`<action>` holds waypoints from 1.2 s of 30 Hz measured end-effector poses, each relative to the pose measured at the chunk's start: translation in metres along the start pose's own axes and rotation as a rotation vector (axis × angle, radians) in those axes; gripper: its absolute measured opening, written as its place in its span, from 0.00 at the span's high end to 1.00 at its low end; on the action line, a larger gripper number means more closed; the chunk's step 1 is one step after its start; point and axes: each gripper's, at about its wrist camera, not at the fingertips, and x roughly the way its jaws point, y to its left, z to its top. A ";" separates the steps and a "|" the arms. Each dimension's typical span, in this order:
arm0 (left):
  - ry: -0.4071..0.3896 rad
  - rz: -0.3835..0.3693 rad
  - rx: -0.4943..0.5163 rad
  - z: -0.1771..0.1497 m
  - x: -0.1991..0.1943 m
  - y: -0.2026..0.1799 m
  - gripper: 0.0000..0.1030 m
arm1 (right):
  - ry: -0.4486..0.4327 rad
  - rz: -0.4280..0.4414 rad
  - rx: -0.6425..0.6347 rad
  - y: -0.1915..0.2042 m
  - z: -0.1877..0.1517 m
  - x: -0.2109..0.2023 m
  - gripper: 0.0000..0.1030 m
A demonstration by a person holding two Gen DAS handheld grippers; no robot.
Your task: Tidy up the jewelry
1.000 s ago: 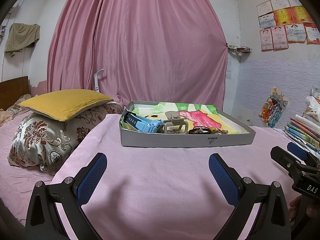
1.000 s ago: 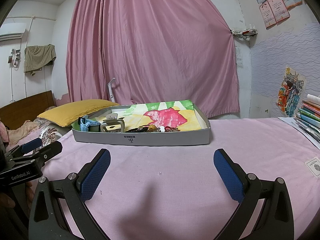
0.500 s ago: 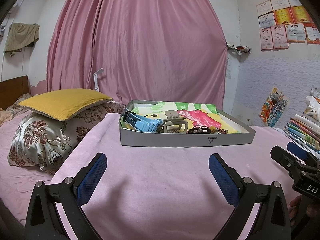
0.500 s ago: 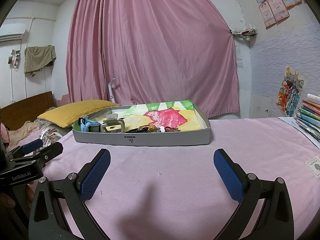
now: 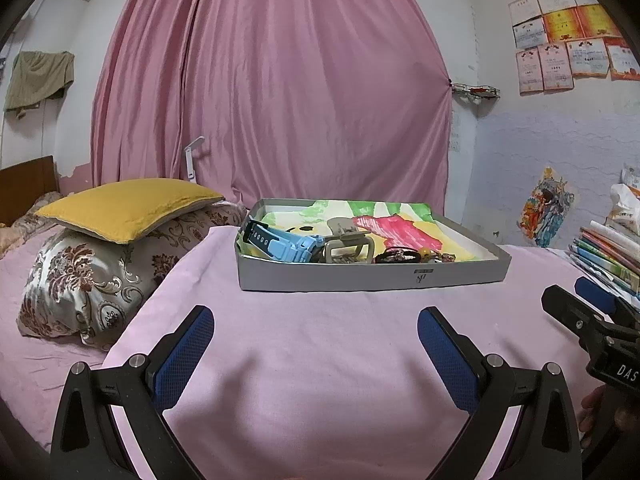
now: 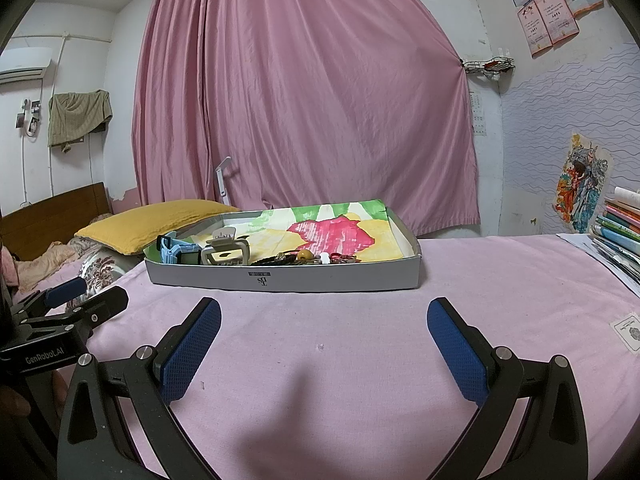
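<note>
- The left gripper [image 5: 314, 330] hovers low over the pink bedsheet [image 5: 320, 360] with its blue pads spread wide and nothing between them; the right gripper [image 6: 324, 326] beside it is just as wide apart and just as bare.
- Straight ahead of both claws, well beyond the fingertips, sits the shallow grey box [image 5: 360, 276] lined with a painted sheet.
- All the pieces lie in a bunch along the box's near wall: a blue watch [image 5: 286, 244] ahead-left of the left claw, a beige hair claw clip [image 5: 348, 246] next to it, then dark hair ties [image 5: 398, 256] and small beaded bits [image 6: 316, 257] ahead of the right claw.
- Whether this bunch is the sorted result or a heap waiting, I can't judge from here.
- If a piece is to be lifted, I'd come in over the near wall, not through it, and close on one item alone, since they touch and tangle.
- The watch strap looks the easiest hold; the small bits look fiddly.
</note>
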 end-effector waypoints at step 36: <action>0.005 -0.013 -0.010 0.003 0.000 0.000 0.01 | 0.001 -0.001 0.000 0.000 0.000 0.000 0.02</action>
